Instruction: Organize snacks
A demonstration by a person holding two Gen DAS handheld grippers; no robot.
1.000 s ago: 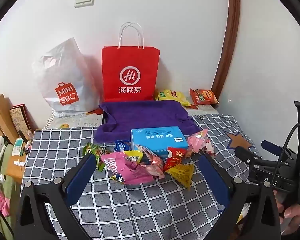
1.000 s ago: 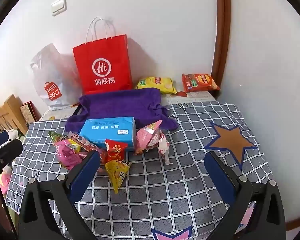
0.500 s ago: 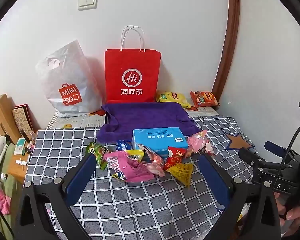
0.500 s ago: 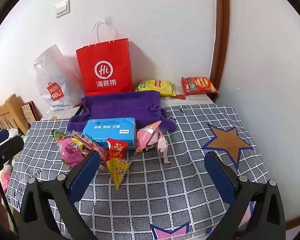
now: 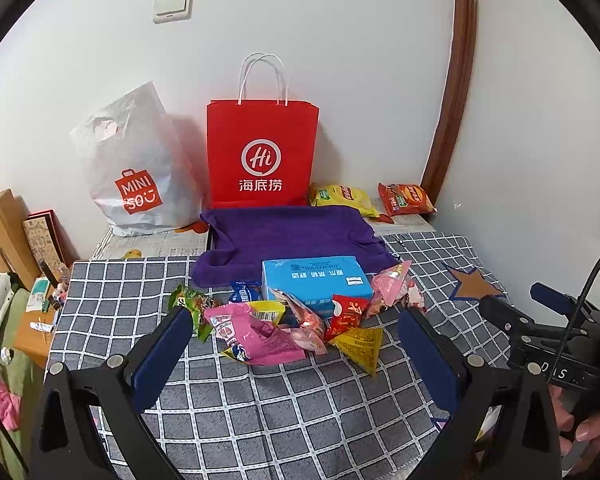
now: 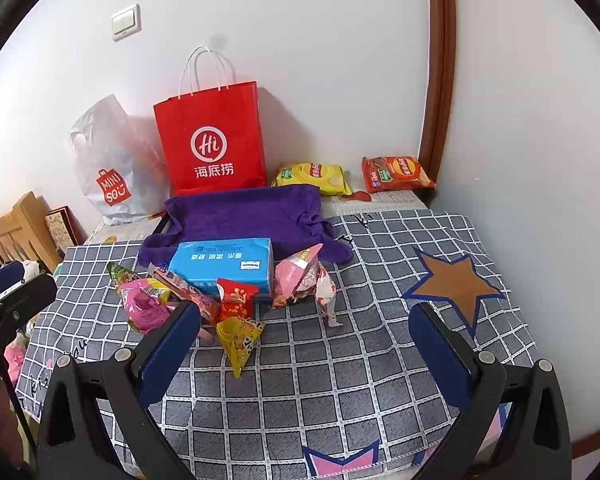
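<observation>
On the table (image 5: 300, 420) a tissue box (image 5: 314, 282) lies in the middle, with a pile of snack packets (image 5: 260, 328) before it and to its left. Behind the box lies a towel (image 5: 288, 232). Behind the towel a paper bag (image 5: 262, 156) stands at the wall, a plastic bag (image 5: 134, 172) to its left, two chip bags (image 5: 344, 198) to its right.

Home room corner, checked tablecloth (image 6: 340, 380) over table, wall light switch (image 5: 173, 5), shopping bags (image 5: 262, 156) against wall, wooden chair (image 5: 0, 232), brown door frame (image 6: 436, 80)
</observation>
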